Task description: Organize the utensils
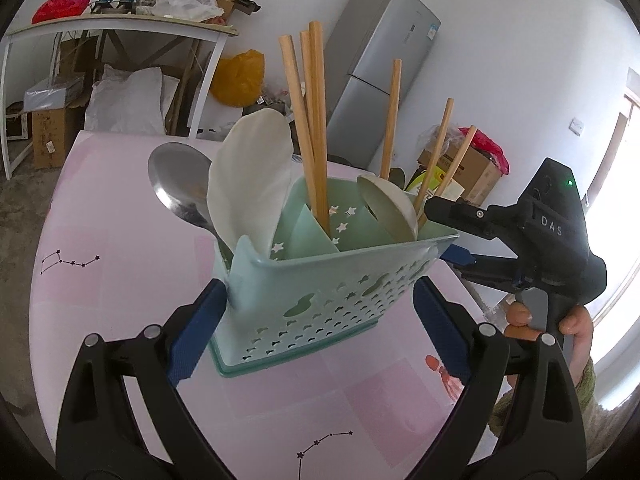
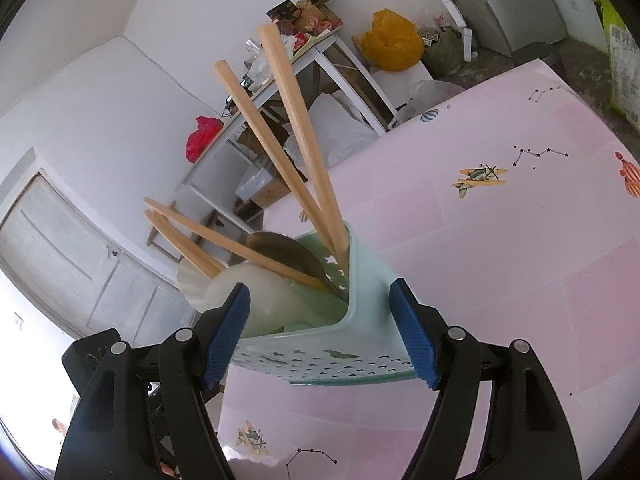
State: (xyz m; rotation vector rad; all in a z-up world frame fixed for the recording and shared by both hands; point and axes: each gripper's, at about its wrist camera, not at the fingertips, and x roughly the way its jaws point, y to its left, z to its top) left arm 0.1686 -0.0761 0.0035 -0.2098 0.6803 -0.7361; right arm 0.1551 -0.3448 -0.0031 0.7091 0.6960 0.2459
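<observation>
Gripping the mint-green utensil caddy [image 1: 320,292] from both ends, the two grippers have it between them above the pink table [image 1: 100,208]. Seen from the left wrist, the left gripper [image 1: 316,320] has its blue pads [image 1: 192,336] set wide apart against the caddy's perforated long wall, one at each lower corner, so its jaws stand wide and are closed on the caddy. The caddy sits near the middle of the table, tilted a little, its base edge close to the cloth; whether it touches the cloth I cannot tell. In its compartments stand wooden chopsticks [image 1: 316,120], a white rice paddle [image 1: 248,176], a steel spoon [image 1: 180,184] at the left end and a pale ceramic spoon [image 1: 388,204] towards the right end. At the right end the right gripper [image 1: 448,232] reaches in over the rim, held by a hand [image 1: 576,332] near the table's right edge. Behind the table stand a grey fridge [image 1: 384,72] and a cluttered white desk [image 1: 120,28].

From the right wrist, the right gripper [image 2: 320,336] straddles the caddy's [image 2: 360,300] narrow end, its pads [image 2: 412,344] pressed on the outer wall on one side and against the rice paddle's [image 2: 256,292] side on the other: wide jaws, holding the caddy. Chopsticks [image 2: 296,128] fan upward, and the table's [image 2: 500,260] far edge runs behind them
</observation>
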